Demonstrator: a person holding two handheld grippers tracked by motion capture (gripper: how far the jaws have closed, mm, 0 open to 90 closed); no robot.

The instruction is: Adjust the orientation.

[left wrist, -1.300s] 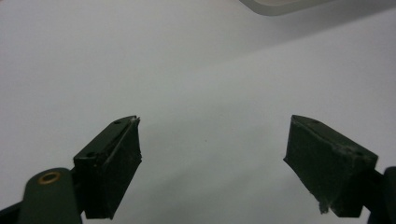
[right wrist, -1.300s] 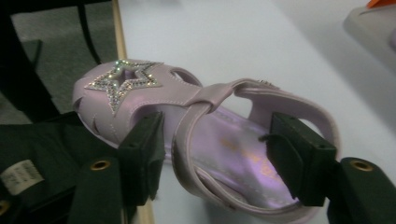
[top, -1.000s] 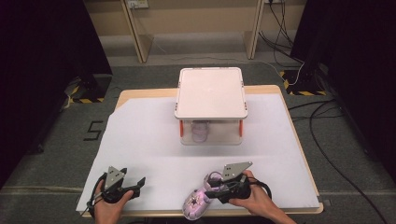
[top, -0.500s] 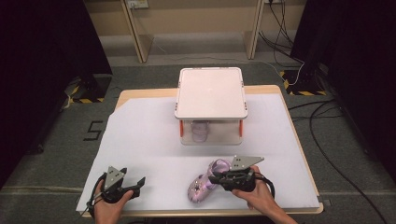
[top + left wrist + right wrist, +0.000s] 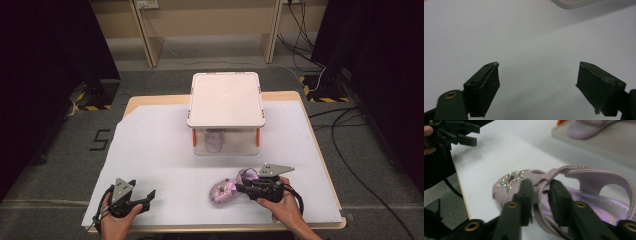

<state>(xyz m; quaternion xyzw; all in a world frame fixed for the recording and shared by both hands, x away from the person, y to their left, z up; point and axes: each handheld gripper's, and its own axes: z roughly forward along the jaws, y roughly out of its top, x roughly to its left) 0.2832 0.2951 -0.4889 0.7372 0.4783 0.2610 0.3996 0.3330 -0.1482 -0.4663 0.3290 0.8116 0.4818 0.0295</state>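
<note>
So the right gripper (image 5: 246, 187) is sitting near the front of the table, right of centre, and its jaws are pinched on the strap of a little purple sandal (image 5: 226, 189). In the right gripper view you can see it properly: the right gripper (image 5: 541, 192) has its two black jaws closed in on a thin lilac strap, one jaw either side of it, just behind the sparkly star (image 5: 510, 180) on the toe part. The sandal (image 5: 584, 195) lies on the white sheet (image 5: 499, 152) with its toe pointing left toward the other hand, heel strap arching up on the right of that view.

The left gripper (image 5: 145, 196) is at the near left corner, resting low over the white sheet (image 5: 150, 150), well apart from the sandal. Its jaws are spread wide with nothing between them; the left gripper view just has the left gripper (image 5: 537, 85) over bare white sheet (image 5: 524, 37).

Further back in the middle of the table there's a clear plastic box (image 5: 225, 141) with orange corner posts and a pale lid-like top (image 5: 226, 98). A second purple sandal (image 5: 215, 139) is inside it, under the top. In the right gripper view that second sandal (image 5: 589, 126) sits on the box's floor at the far right.

The table (image 5: 150, 99) is light wood, mostly covered by the sheet.
</note>
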